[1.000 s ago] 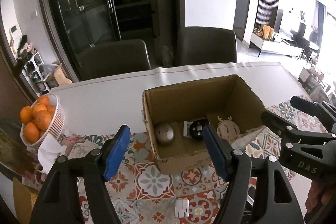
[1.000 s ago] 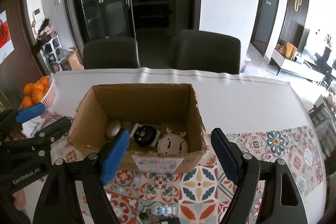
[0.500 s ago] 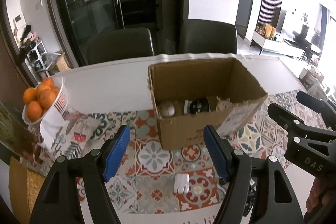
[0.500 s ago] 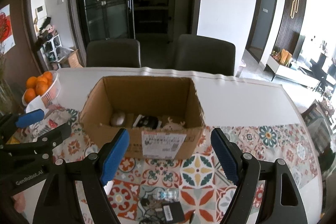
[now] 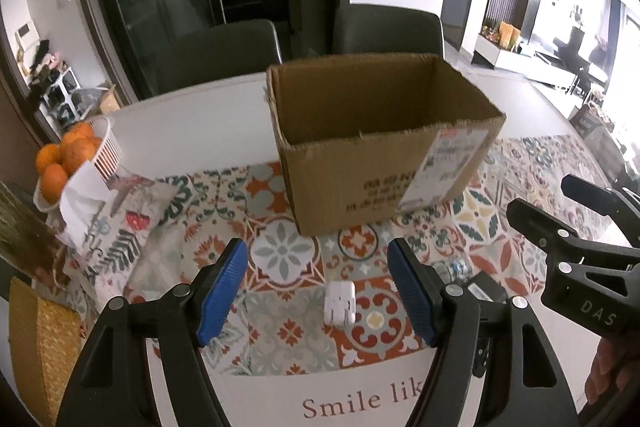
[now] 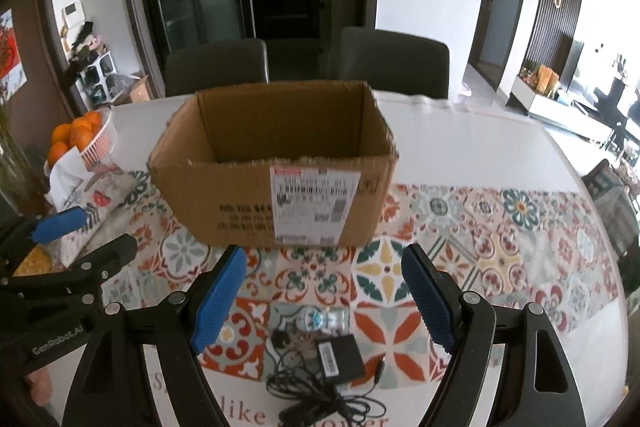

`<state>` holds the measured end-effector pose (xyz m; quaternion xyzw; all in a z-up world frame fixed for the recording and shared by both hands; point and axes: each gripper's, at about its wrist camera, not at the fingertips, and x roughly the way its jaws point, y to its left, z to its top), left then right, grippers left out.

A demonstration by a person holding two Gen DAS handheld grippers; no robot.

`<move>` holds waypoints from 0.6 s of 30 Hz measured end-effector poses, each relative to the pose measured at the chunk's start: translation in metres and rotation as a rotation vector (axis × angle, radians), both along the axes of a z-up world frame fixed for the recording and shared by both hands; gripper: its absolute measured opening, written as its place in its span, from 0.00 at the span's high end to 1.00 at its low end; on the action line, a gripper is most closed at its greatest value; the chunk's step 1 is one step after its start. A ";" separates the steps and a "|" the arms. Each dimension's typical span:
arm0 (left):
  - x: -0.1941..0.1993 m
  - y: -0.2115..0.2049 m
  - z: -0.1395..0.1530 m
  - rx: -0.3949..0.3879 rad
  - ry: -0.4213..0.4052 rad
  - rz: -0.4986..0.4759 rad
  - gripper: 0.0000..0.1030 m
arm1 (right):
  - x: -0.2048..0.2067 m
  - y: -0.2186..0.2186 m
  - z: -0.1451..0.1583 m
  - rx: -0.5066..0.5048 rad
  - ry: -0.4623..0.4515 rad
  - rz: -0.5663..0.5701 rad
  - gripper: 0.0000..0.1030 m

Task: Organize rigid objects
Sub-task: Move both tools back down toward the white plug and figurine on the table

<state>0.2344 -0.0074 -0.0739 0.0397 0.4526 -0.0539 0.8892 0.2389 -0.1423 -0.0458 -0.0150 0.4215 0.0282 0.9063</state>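
Both claws stand open with nothing between their pads — the left gripper (image 5: 316, 291) over a white plug (image 5: 340, 302), the right gripper (image 6: 322, 295) over a black adapter (image 6: 339, 358) with its tangled cord (image 6: 320, 393) and a small clear bottle (image 6: 324, 319) just beyond it.

Going left to right across the table: a basket of oranges (image 5: 76, 155) at the far left (not part of the sorting, I'd judge), then the cardboard box (image 6: 276, 163) in the middle on the patterned cloth (image 6: 500, 227). From this low angle its inside bottom is hidden, so what it already holds cannot be told. At least three loose things lie on the cloth near the box's front — these look left to do.
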 end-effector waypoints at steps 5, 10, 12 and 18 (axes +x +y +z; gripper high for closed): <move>-0.002 -0.001 -0.018 -0.011 0.053 -0.007 0.31 | -0.005 -0.001 -0.017 0.012 0.042 -0.009 0.22; -0.001 -0.002 -0.034 -0.023 0.101 -0.011 0.31 | -0.006 -0.001 -0.034 0.020 0.087 -0.012 0.22; -0.001 -0.002 -0.043 -0.026 0.126 -0.013 0.32 | -0.007 -0.001 -0.040 0.018 0.102 -0.012 0.22; 0.002 -0.003 -0.067 -0.037 0.194 -0.015 0.39 | -0.006 0.001 -0.058 0.006 0.152 -0.011 0.22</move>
